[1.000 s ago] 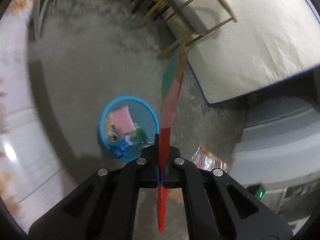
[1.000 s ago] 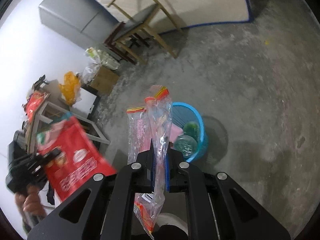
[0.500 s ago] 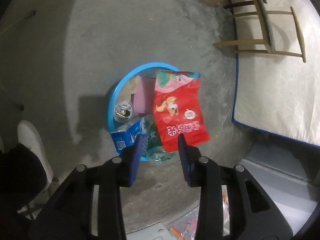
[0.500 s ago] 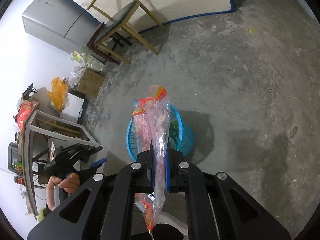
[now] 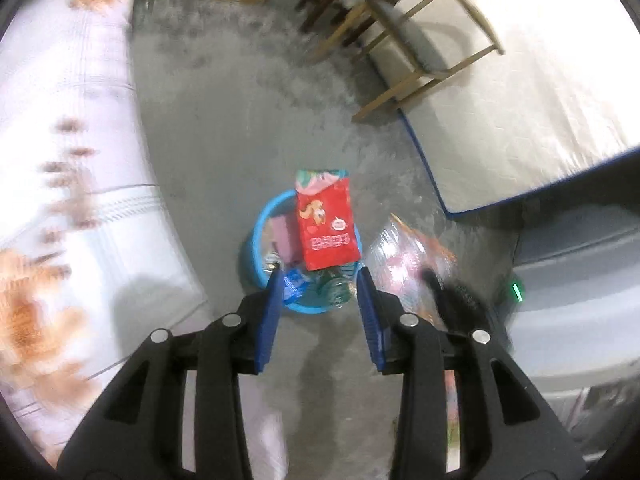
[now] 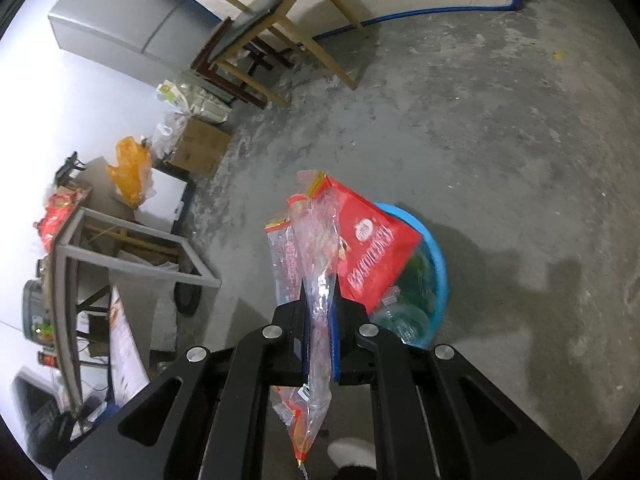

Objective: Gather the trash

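A blue round trash basket (image 5: 256, 240) stands on the concrete floor with several wrappers and a bottle inside. A red snack bag (image 5: 326, 228) lies on top of it, leaning over the rim; it also shows in the right wrist view (image 6: 372, 248). My left gripper (image 5: 320, 284) is open and empty just above the basket's near rim. My right gripper (image 6: 320, 304) is shut on clear plastic wrappers (image 6: 316, 256) with red and yellow edges, held above and left of the basket (image 6: 434, 264). The wrappers also show in the left wrist view (image 5: 404, 256).
A wooden chair (image 5: 404, 40) stands beside a white mattress (image 5: 520, 80) on the floor. A patterned bedsheet (image 5: 68, 160) fills the left. In the right wrist view a metal frame table (image 6: 120, 252), a cardboard box (image 6: 200, 148) and a grey fridge (image 6: 128, 32) line the left.
My left gripper opened and let go of the red snack bag, which now rests on the basket. The right gripper with its wrappers has moved closer to the basket.
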The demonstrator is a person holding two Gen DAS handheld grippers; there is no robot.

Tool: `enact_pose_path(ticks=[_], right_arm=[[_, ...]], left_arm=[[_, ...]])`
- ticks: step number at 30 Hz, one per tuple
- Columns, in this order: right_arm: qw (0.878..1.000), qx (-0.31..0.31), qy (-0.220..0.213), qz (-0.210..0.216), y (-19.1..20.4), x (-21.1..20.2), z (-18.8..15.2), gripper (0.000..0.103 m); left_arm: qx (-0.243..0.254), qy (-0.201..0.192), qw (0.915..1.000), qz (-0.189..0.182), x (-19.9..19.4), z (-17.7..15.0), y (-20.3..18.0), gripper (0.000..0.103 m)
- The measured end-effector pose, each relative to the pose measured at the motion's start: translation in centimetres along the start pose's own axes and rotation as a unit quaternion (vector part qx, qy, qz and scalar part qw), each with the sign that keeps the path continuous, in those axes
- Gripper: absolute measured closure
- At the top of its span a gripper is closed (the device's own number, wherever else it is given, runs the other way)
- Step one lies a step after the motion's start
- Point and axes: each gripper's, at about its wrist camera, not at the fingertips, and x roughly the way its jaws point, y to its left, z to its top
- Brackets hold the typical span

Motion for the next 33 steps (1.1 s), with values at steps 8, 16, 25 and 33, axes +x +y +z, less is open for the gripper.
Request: enact_pose_path(ticks=[8, 16, 25, 33], right_arm=[[0.986, 0.002, 0.082, -0.145, -2.3, 11.8, -1.2, 0.055], [0.993, -0.021, 0.037, -0.114, -2.7, 4.3, -3.4, 0.055], [0.978, -0.196, -0.031, -0.063, 5.1, -9.5, -9.3, 0.032], [0.91, -0.389, -0.131, -0.06, 12.3, -19.8, -19.0, 0.006]], left_arm=[[0.065, -0.084, 0.9927, 0.057, -10.4, -5.8, 3.3, 0.047], [0.107, -0.125, 0.9817, 0.096, -13.7, -11.0, 4.6, 0.036], [0.13, -0.185, 0.9669, 0.118, -14.6, -16.4, 3.3, 0.017], [0.093, -0.213, 0.9589, 0.162, -15.1, -19.8, 2.5, 0.009]])
